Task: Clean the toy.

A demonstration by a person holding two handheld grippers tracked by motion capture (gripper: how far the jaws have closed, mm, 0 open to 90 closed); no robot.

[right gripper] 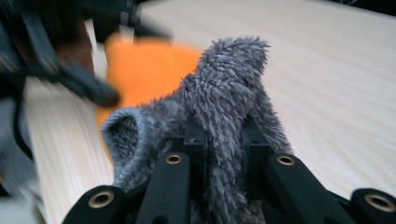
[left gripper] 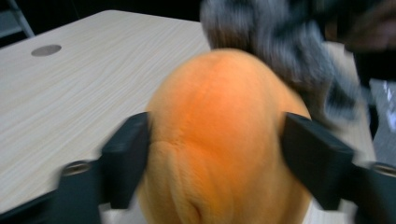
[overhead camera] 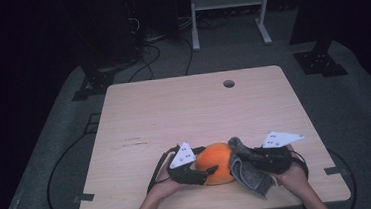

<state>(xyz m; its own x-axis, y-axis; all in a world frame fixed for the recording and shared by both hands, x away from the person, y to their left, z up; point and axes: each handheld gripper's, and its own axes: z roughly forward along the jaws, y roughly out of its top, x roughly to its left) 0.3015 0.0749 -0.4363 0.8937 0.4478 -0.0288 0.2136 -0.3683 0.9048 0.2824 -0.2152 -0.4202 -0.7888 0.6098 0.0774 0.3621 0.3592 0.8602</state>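
Orange plush (left gripper: pixel 224 140) between left tongs (left gripper: pixel 217 154), grey cloth (right gripper: pixel 224 107) in right tongs (right gripper: pixel 224 144).

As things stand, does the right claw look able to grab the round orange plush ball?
Probably not: the right claw is shut on the fuzzy grey cloth, and the left claw already straddles the orange plush ball.

I am watching a dim high view: the room is fading to black while the table (overhead camera: pixel 194 109) is catching soft, even overhead light, shadows staying faint. Motion blur is smearing both gripper views, softening the orange plush (left gripper: pixel 224 140) and grey cloth (right gripper: pixel 224 116); no glare.
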